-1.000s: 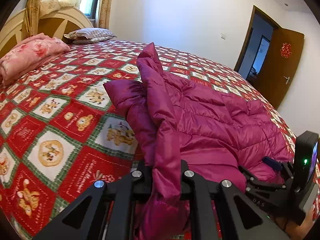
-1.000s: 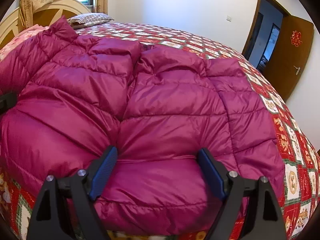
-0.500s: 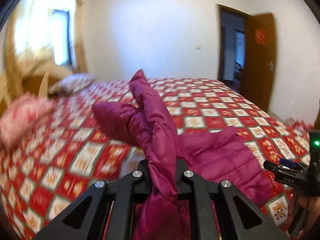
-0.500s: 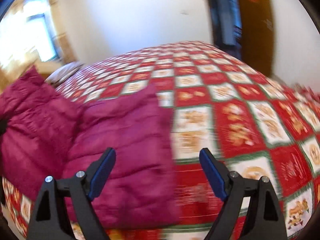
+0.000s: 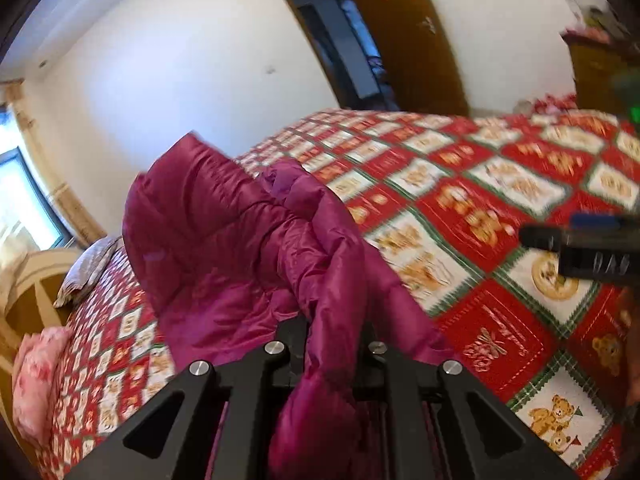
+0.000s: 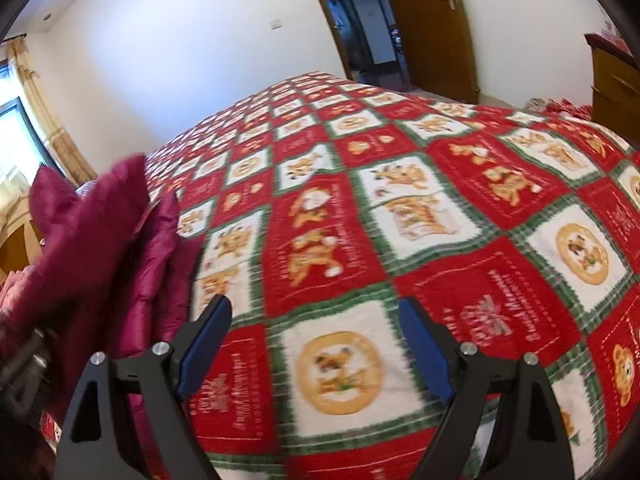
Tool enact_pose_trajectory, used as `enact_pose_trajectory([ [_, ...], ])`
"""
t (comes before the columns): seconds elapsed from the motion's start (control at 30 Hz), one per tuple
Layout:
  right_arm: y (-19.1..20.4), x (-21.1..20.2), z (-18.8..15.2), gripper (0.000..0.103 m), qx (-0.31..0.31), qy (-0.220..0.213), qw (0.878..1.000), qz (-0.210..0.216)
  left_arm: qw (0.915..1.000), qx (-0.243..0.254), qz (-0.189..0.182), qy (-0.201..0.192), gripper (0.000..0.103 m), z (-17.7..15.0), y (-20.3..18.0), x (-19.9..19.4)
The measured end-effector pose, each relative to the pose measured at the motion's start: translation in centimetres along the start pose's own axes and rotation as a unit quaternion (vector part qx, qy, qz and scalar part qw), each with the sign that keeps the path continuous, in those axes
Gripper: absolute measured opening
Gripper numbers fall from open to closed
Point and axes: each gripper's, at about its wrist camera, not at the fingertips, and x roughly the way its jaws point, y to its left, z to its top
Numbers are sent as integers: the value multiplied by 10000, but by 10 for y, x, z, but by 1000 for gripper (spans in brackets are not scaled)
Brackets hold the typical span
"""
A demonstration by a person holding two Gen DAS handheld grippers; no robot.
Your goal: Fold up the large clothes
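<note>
A magenta quilted puffer jacket hangs bunched from my left gripper, which is shut on a fold of its fabric and holds it lifted above the bed. In the right wrist view the jacket shows at the left edge. My right gripper is open and empty, its blue pads spread wide over bare bedspread. It also shows at the right edge of the left wrist view, apart from the jacket.
The bed is covered by a red, white and green teddy-bear patchwork bedspread. A pink folded blanket and a striped pillow lie by the wooden headboard. A brown door and a wooden cabinet stand beyond the bed.
My left gripper has lifted and swung the jacket up and leftward, off the bedspread. My right gripper has moved right, away from the jacket, and now faces bare bedspread.
</note>
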Motion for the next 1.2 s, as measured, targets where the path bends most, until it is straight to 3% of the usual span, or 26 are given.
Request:
enact_pose_trajectory([
  [0.17,-13,-3,3,88,118,-61,9999,-65,9985,547,0,46,16,-2,-32,6],
  [0.33,-20,-12,17,88,122,-265,9994,-167,9936,867,630,-349,23,-1,-33,-31],
  [0.43,-16,-19,28,88,52,-354,9991,-221,9937,542,668,-719,48,2,-7,-65],
  [0.47,-11,-24,32,87,-28,-376,9990,-254,9938,341,640,-842,69,3,6,-74],
  [0.5,-6,-27,35,87,-106,-407,9988,-254,9937,89,579,-953,82,3,20,-83],
  [0.63,30,-54,51,87,-473,-718,9962,-148,9892,-702,256,-1258,85,-2,71,-110],
  [0.73,70,-69,62,78,-840,-832,9929,90,9856,-986,886,-1050,86,-6,105,-102],
  [0.77,85,-72,64,70,-989,-818,9915,194,9826,-1159,1173,-854,86,-11,121,-93],
  [0.83,123,-76,68,63,-1287,-729,9881,417,9708,-1611,1754,-276,86,-24,157,-65],
  [0.87,143,-77,69,62,-1450,-714,9860,406,9633,-1832,1959,40,86,-32,175,-49],
  [0.9,169,-76,71,61,-1650,-704,9831,360,9507,-2157,2196,385,86,-43,198,-31],
  [0.93,187,-75,72,61,-1777,-695,9810,345,9436,-2322,2300,523,86,-49,209,-23],
  [1.0,233,-66,72,56,-2084,-572,9760,270,9280,-2760,2378,774,86,-64,237,-3],
  [1.07,268,-48,70,52,-2292,-323,9724,277,9187,-3098,2268,926,86,-74,251,10],
  [1.1,277,-39,69,47,-2338,-260,9716,249,9122,-3315,2185,1010,86,-78,258,17],
  [1.2,301,2,63,47,-2477,-129,9687,12,9010,-3631,2154,997,86,-80,265,31],
])
